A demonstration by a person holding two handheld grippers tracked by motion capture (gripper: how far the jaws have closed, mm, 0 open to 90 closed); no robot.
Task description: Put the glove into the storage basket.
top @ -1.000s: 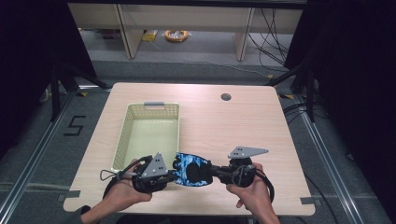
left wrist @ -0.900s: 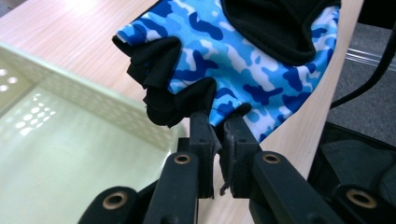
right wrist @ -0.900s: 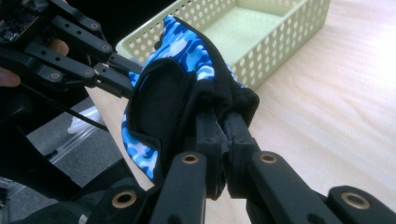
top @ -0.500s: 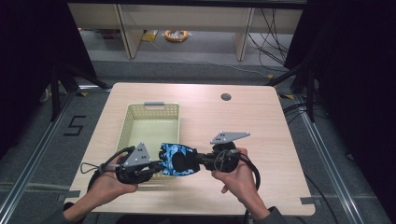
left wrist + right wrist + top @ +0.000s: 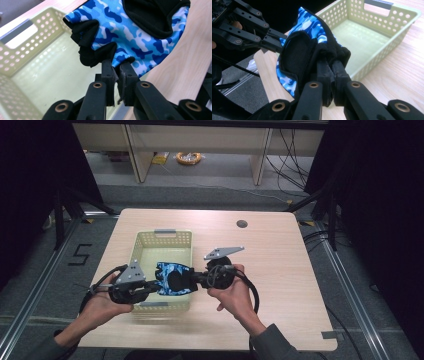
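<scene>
A blue camouflage glove (image 5: 173, 277) with black trim hangs between my two grippers, over the near right part of the pale green basket (image 5: 145, 239). My left gripper (image 5: 153, 288) is shut on the glove's (image 5: 130, 32) left edge, its jaws pinching the fabric in the left gripper view (image 5: 117, 70). My right gripper (image 5: 196, 279) is shut on the glove's (image 5: 312, 47) black right edge, seen close in the right gripper view (image 5: 329, 66). That view also has the left gripper (image 5: 275, 41) at the glove's far side.
The basket (image 5: 372, 45) has perforated walls and a grey handle bar (image 5: 164, 231) on its far rim. It stands left of centre on the wooden table (image 5: 280, 265). A dark round grommet (image 5: 242, 224) sits near the far edge. Shelving and cables lie beyond the table.
Both hands have carried the glove to the left and slightly away from the person, from the table's near middle to above the basket's near part.
</scene>
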